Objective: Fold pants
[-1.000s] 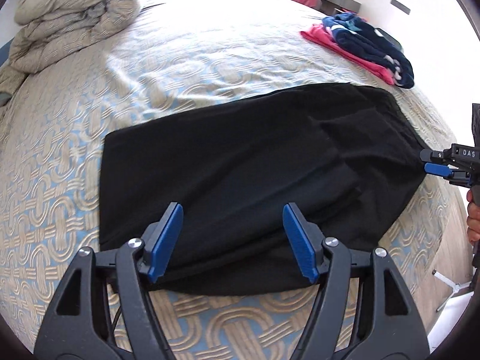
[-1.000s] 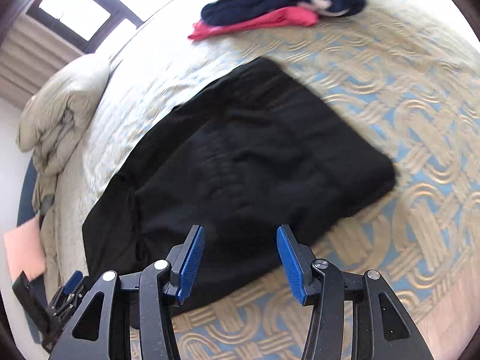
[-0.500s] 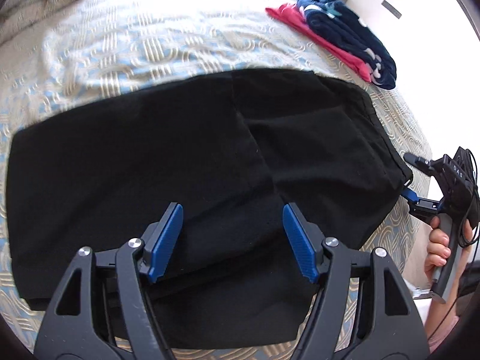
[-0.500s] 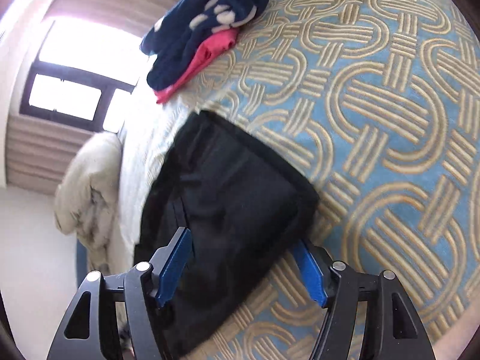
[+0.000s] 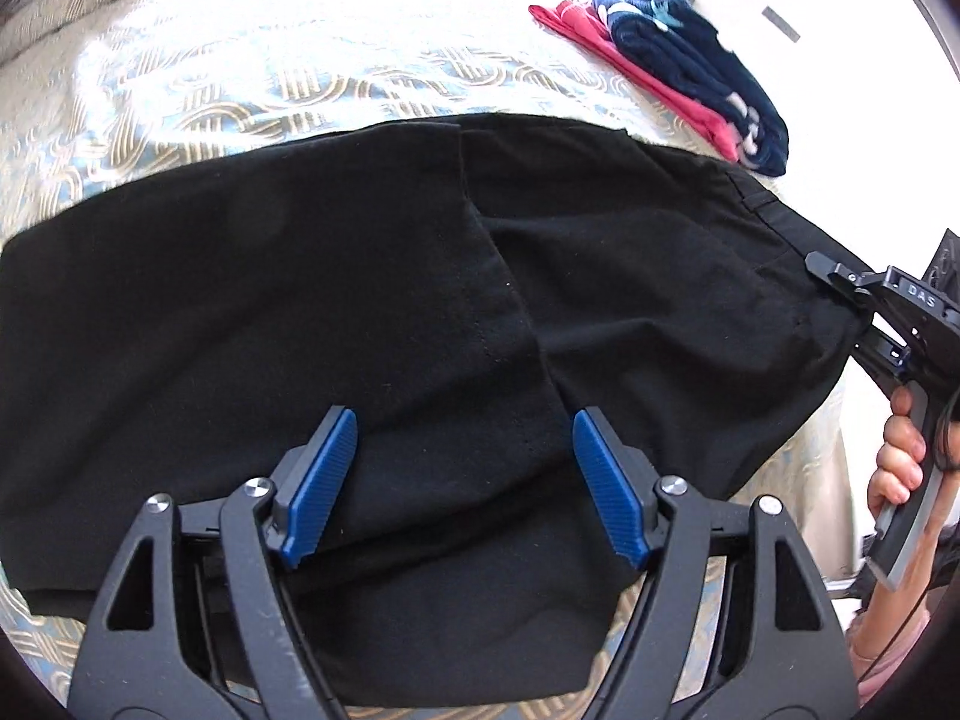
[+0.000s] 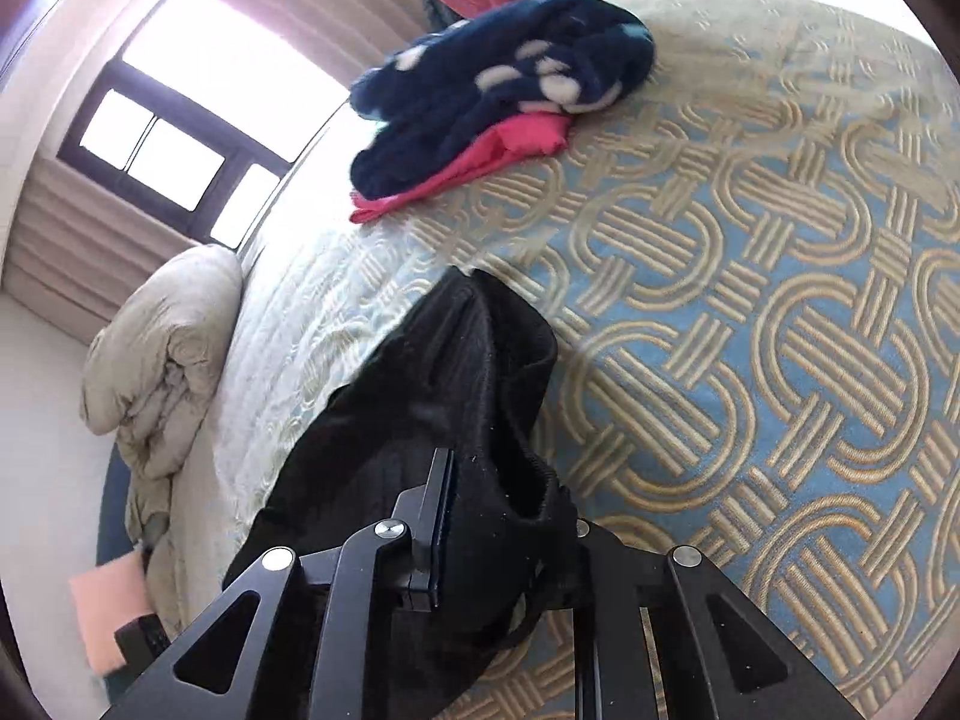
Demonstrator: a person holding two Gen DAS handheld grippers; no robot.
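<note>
Right wrist view shows me the main change: half a second ago the jaws of the right gripper [image 6: 498, 516] stood apart around the corner of the black soft cloth pants [image 5: 372, 312], and now they are closing and already pinch a bunch of that cloth, which rises in a peak just ahead of them. I judge that the waistband end is now secured and a fold can start from this side.

On my left side, the left gripper [image 5: 465, 480] has come lower and closer over the pants than a second ago. Its blue pads [image 5: 318, 480] are wide apart and opening a little more, with flat black cloth below and between them but nothing pressed.

The pants lie spread on the blue-and-gold patterned bedspread [image 6: 780, 312]. Beyond the right jaws, well apart, lies a dark blue fleece garment with white spots [image 6: 498, 84] on a pink folded cloth [image 6: 516, 144]; to the left, a beige rolled duvet [image 6: 162, 348]. Nothing stands in the fold's path, as I judge.
</note>
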